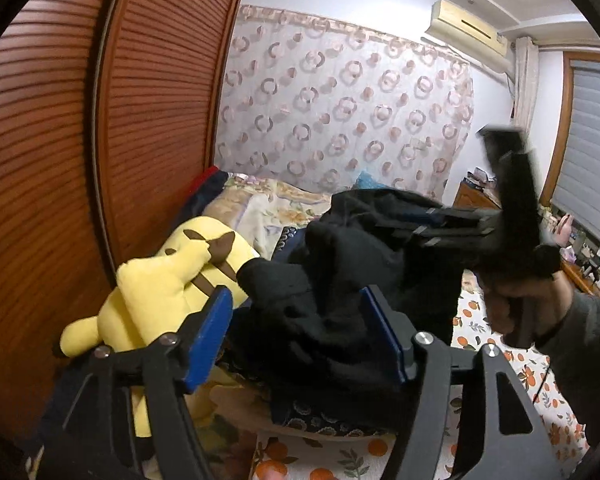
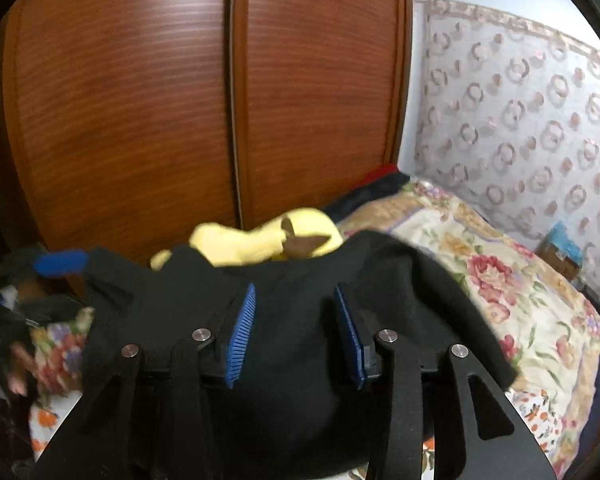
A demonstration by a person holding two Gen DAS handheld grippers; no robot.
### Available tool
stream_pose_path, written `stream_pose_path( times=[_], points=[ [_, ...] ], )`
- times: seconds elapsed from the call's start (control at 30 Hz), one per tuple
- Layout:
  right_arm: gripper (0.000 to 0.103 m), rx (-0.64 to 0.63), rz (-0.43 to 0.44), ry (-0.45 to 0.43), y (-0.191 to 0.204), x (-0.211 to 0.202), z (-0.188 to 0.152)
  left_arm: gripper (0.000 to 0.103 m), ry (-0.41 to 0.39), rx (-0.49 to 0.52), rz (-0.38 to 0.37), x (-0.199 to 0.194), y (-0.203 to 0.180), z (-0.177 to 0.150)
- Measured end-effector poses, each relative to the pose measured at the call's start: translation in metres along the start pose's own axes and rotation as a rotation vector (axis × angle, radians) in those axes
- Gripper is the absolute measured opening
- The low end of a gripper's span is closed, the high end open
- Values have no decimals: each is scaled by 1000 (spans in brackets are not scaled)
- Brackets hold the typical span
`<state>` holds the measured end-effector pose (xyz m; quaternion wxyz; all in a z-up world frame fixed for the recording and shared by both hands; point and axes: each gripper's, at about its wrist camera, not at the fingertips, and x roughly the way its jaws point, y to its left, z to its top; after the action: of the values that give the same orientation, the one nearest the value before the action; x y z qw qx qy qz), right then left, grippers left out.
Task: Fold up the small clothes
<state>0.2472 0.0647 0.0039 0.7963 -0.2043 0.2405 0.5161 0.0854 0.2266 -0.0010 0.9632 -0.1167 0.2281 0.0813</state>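
Black garment [image 2: 284,344] between spread fingers of right claw [image 2: 296,332]; left claw [image 1: 296,336] also apart (garment bunched between, unclamped).

Black garment [image 2: 284,344]: matt, soft cloth with a faintly fuzzy knit surface. Left tool [image 1: 296,336]: matt black rigid links, bright metal pivot pins, and ribbed blue pads [image 1: 208,336] of plastic or rubber look. Right tool [image 2: 296,332]: same matt black frame, with finely ridged blue pads [image 2: 242,336]. Plush toy [image 1: 168,280]: yellow, velvety fabric with brown patches. Wardrobe doors [image 1: 140,112]: reddish wood, satin sheen, fine horizontal slats. Quilt [image 2: 500,288]: smooth printed floral cloth. Curtain [image 1: 340,108]: thin, sheer patterned fabric.
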Motion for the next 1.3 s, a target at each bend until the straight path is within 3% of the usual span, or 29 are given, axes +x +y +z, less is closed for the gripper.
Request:
stream_pose_path(
  times=[0.17,0.27,0.47,0.67,1.1,1.3],
  points=[
    [41,30,-58,40,-9,31,-22,68,-1,11,13,-9,-6,3],
    [41,93,-63,-1,-14,16,-25,68,-6,39,12,-18,-16,5],
    [41,142,-119,-63,-9,-51,-34,68,-8,93,32,-28,-43,3],
    [45,187,-185,-101,-2,-125,-68,68,3,136,-22,-35,-78,-4],
    [74,277,-353,-173,26,-253,-141,68,20,192,-113,-52,-155,-22],
    [82,337,-466,-223,31,-304,-161,69,-3,201,-161,-68,-184,-15]
  ],
)
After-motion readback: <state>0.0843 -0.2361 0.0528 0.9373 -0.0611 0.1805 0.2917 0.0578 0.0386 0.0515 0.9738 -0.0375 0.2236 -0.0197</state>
